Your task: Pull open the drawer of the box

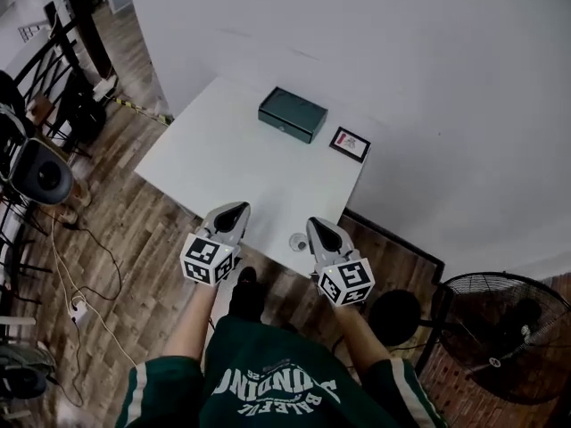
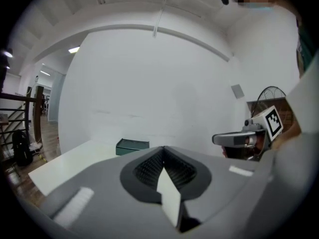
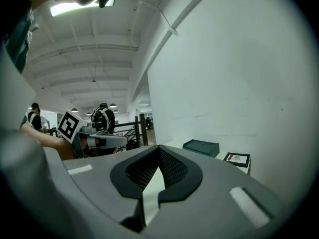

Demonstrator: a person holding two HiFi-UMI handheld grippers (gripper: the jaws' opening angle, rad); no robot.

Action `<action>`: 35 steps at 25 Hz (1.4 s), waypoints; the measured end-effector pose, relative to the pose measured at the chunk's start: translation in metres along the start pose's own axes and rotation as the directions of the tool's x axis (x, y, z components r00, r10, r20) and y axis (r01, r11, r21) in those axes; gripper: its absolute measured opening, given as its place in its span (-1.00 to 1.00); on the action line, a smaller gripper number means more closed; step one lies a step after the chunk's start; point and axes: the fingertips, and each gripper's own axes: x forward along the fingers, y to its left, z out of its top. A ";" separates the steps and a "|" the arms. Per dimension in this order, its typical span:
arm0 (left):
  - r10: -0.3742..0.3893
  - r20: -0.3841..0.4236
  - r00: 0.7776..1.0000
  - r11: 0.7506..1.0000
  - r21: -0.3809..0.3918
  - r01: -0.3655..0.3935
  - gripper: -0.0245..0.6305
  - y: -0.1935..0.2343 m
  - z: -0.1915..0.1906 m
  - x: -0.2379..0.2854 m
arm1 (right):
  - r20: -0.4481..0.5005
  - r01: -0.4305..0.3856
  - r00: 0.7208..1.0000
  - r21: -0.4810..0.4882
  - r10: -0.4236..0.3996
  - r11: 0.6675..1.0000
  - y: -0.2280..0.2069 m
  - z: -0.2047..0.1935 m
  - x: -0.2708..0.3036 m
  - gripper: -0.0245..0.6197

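Head view: a person stands at the near edge of a white rectangular table (image 1: 223, 168) with the left gripper (image 1: 234, 210) and the right gripper (image 1: 318, 226) side by side over that edge. The dark green, flat rectangular box (image 1: 293, 114) lies toward the far side of the table, well apart from both tools. A small black-framed card (image 1: 350, 144) sits just to its right. The drawer appears shut, the box's faces flush, with a small pale fitting on the near-left face that may be the pull, though it is too small to tell for sure.

Left gripper view: the jaws meet tip to tip with nothing between them. The green box shows low and far across the bare tabletop, to the left of the jaw line.

Right gripper view: these tongs are also pressed together and empty. The box and the framed card sit far off to the right, against the white wall.

The work looks to be at its opening step, the approach, with the drawer not yet touched. The next move probably calls for a reach across the table, one pair of jaws parted to take the pull, and perhaps the other tool set against the box to steady it.
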 end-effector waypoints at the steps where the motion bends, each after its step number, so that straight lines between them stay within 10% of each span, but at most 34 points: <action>1: -0.019 -0.004 1.000 1.000 0.003 0.019 -0.77 0.009 0.004 0.011 | 0.001 0.019 1.000 0.003 -0.019 1.000 -0.005 0.005 0.011 -0.92; 14: -0.243 -0.096 0.965 0.969 0.031 0.247 -0.77 0.079 0.013 0.129 | 0.015 0.230 0.973 0.041 -0.231 0.972 -0.055 0.034 0.102 -0.92; 35: -0.216 -0.275 0.937 0.976 -0.067 0.205 -0.77 0.128 -0.077 0.262 | -0.136 0.279 0.955 0.102 -0.265 0.955 -0.106 -0.024 0.140 -0.92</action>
